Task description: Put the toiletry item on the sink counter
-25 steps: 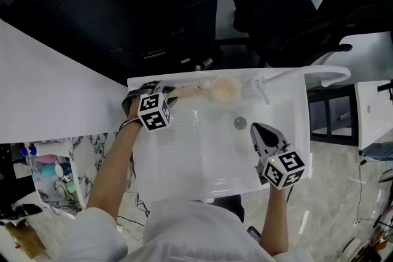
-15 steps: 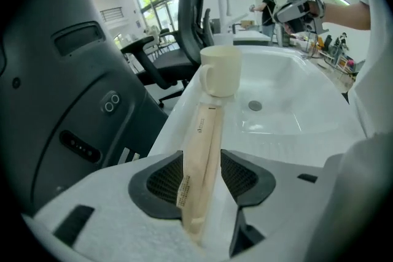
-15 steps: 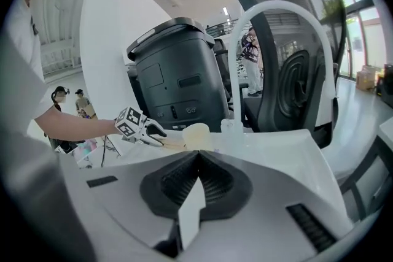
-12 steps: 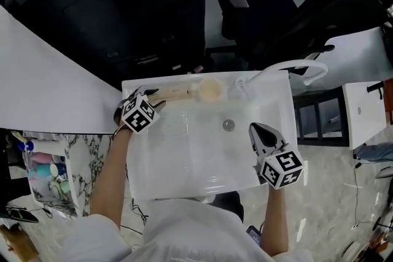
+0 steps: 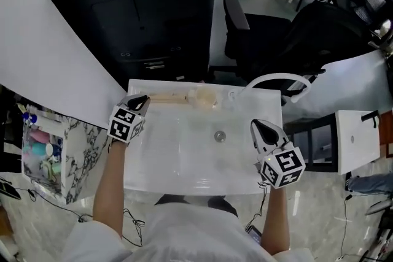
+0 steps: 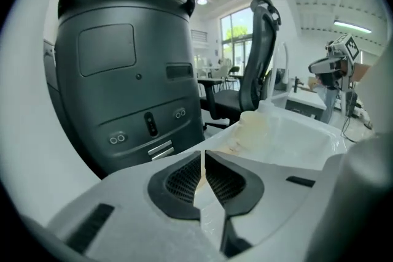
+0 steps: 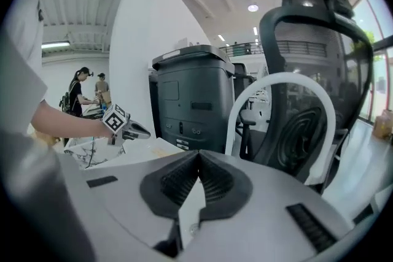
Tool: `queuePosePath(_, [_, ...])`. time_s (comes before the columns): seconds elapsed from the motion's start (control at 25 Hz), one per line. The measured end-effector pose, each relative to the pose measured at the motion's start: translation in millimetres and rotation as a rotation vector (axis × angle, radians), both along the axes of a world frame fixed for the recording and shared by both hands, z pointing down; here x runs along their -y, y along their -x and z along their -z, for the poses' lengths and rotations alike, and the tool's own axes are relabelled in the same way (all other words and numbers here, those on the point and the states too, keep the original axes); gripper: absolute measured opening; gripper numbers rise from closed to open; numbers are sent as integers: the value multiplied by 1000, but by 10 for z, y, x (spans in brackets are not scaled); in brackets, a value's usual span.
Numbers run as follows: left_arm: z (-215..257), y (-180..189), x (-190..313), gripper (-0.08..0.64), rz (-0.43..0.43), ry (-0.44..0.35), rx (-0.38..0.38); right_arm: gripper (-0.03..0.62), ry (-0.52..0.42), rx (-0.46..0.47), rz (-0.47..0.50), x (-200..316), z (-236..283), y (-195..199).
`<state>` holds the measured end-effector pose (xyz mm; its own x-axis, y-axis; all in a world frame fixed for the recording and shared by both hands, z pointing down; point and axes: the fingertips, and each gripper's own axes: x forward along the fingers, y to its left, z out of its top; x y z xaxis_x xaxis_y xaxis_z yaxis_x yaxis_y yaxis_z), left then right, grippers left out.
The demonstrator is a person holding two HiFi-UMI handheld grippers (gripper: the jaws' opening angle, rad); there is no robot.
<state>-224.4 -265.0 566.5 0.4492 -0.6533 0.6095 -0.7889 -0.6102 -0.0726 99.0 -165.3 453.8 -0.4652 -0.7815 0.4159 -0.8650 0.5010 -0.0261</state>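
The toiletry item, a brush with a wooden handle and a round pale head, lies flat on the back counter of the white sink. In the left gripper view its pale head lies ahead of the jaws. My left gripper hovers at the sink's back left corner, just left of the handle's end and apart from it. Its jaws are closing, almost together, with nothing between them. My right gripper is shut and empty over the sink's right rim.
A faucet stands right of the brush and a drain sits mid-basin. A black office machine and a black chair stand behind the sink. A marble shelf with bottles is at the left, a white cabinet at the right.
My left gripper has drawn back to the left, off the brush handle, which stays on the counter. The right gripper has kept its place on the right rim.
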Motion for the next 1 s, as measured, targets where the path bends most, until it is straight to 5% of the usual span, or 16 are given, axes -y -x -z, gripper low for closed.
queuePosePath(0.44, [988, -22, -627, 11, 228, -165, -146, -3, -149, -32, 120, 180, 658, -155])
queuePosePath(1.0, [2025, -358, -1385, 11, 309, -409, -37, -5, -266, -44, 304, 54, 1038, 62])
